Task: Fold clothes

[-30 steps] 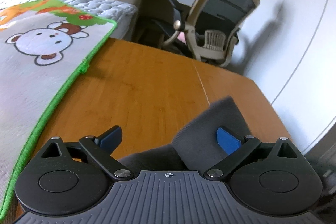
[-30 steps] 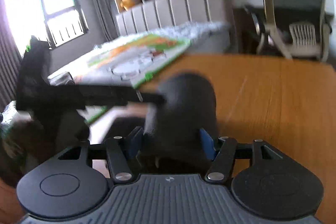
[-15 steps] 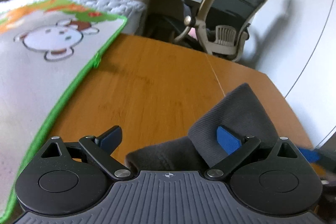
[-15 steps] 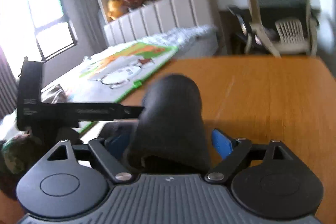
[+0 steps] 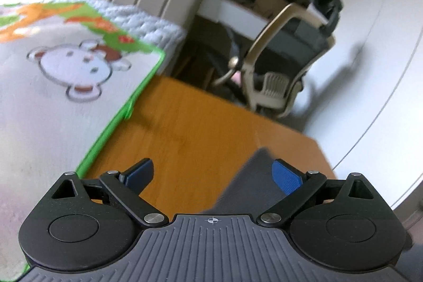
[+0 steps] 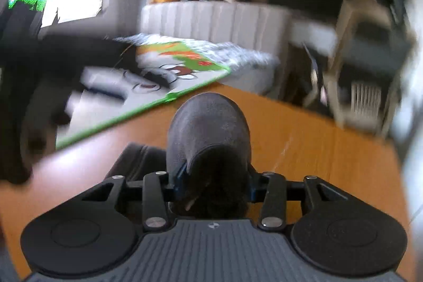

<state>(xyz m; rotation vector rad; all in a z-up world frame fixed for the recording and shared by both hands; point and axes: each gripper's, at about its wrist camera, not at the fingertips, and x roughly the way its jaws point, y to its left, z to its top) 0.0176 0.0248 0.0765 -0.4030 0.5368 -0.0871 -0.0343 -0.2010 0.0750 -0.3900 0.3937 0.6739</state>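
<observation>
Now our right gripper [image 6: 211, 185] clenches the grey garment [image 6: 208, 128] (bunched), our left gripper [image 5: 212, 175] spread wide; near the table's [image 5: 190, 123] far edge, cloth could slip off.

Left gripper [image 5: 213, 173]: matte black housing, two round discs at sides, triangular cut-outs in outer link plates, silver pivot screws, bright blue finger pads [image 5: 286, 176]. Grey ribbed plate at centre, small white crosshair mark at top edge.

Right gripper [image 6: 211, 184]: same black linkage, same discs, silver screws, grey ribbed plate with crosshair mark. Blue pads [image 6: 181, 175] mostly hidden, only slim edges visible. Blurred dark shape at far left, possibly other gripper; too smeared for detail.
</observation>
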